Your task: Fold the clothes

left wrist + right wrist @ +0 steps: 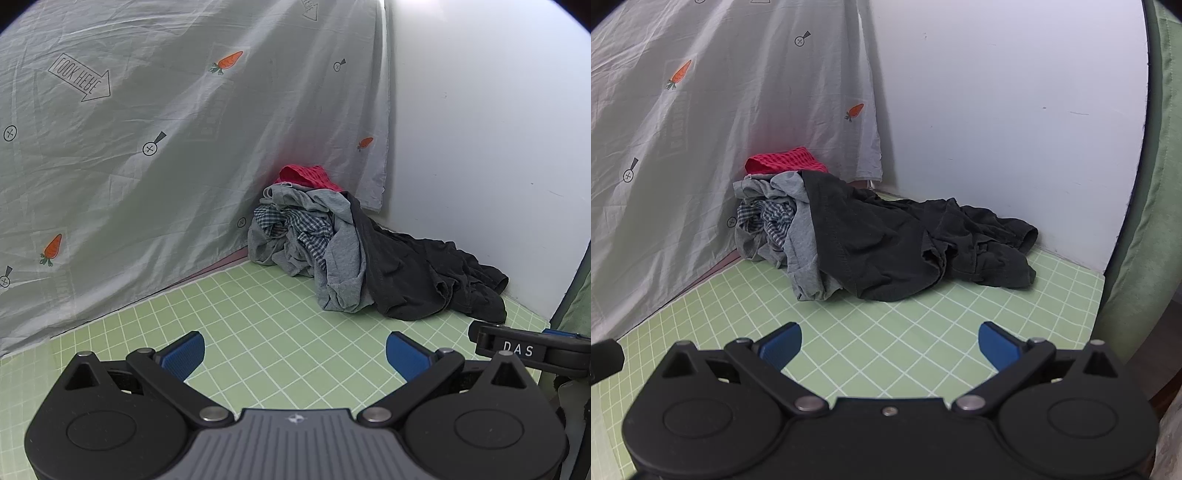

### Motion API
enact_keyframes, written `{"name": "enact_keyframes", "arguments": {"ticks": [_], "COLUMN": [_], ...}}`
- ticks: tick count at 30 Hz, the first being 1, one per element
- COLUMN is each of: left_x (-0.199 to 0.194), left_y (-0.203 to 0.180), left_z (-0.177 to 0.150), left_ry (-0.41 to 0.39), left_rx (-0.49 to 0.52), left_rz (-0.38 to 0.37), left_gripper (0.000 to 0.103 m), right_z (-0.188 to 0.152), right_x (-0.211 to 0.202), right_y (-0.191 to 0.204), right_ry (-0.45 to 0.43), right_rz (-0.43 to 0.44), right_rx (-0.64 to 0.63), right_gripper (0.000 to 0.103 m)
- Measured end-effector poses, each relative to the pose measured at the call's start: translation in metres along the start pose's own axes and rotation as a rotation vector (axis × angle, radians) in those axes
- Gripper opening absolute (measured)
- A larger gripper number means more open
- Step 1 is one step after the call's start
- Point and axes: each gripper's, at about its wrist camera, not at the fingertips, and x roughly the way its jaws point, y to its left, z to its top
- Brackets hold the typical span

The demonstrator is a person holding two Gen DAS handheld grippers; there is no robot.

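Left gripper (295,356) and right gripper (890,345), both held low over the green grid mat (258,332), each tilted downward toward the far corner; jaws of both spread wide, the blue pads (184,354) well apart and nothing between them. The right gripper's black body, marked "DAS", shows at the right edge of the left wrist view, just beside the left gripper.

The pile of clothes (332,251) lies unfolded in the corner of the mat, well apart from both grippers; it rests against the printed sheet (147,147) on one side and near the white wall (480,147) on the other. Within the pile: a red garment (306,175) at the top rear; a grey garment (343,258) crumpled in front of it; a blue checked garment (295,229) tangled within the grey; a black garment (905,243) draped over the grey one's right side and spreading rightward along the wall.

The sheet, pale grey with carrots and arrow signs, hangs down to the mat's edge; a green cushion (1145,221) borders the mat at the right.
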Motion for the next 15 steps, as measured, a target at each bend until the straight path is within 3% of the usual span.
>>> {"name": "enact_keyframes", "arguments": {"ticks": [15], "left_x": [-0.0026], "left_y": [0.0016], "left_z": [-0.0009], "left_ry": [0.004], "left_rx": [0.010], "left_rz": [-0.010], "left_gripper": [0.103], "right_z": [0.0015], "right_x": [-0.0015], "right_y": [-0.0007], "right_ry": [0.005], "right_rz": [0.000], "right_rx": [0.010], "right_gripper": [0.103]}}
